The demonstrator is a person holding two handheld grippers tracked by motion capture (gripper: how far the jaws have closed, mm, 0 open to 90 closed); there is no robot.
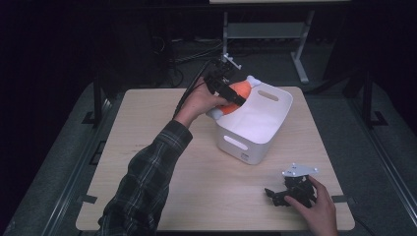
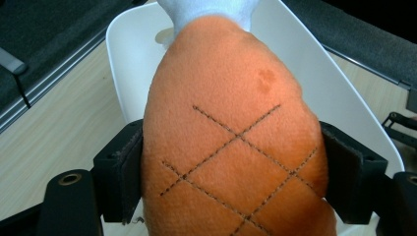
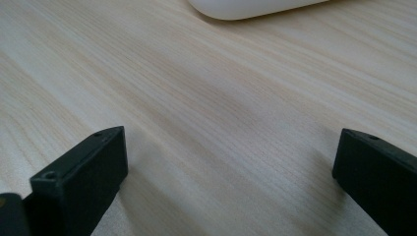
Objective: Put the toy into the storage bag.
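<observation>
The plush drumstick (image 2: 231, 147) looks light and soft; its orange fleece should yield under pressure and not slip, so I think the thick middle is the good place to hold it, not the narrow white end. It is orange with dark crossed stitching, one small brown spot, and a white bone-like tip. It hangs over the far left rim of the white bin (image 1: 275, 115), clamped between the jaws of the left tongs (image 1: 227, 93). The right tongs (image 1: 275, 195) rest on the near right of the wooden counter (image 1: 147, 123), spread wide and holding nothing.
</observation>
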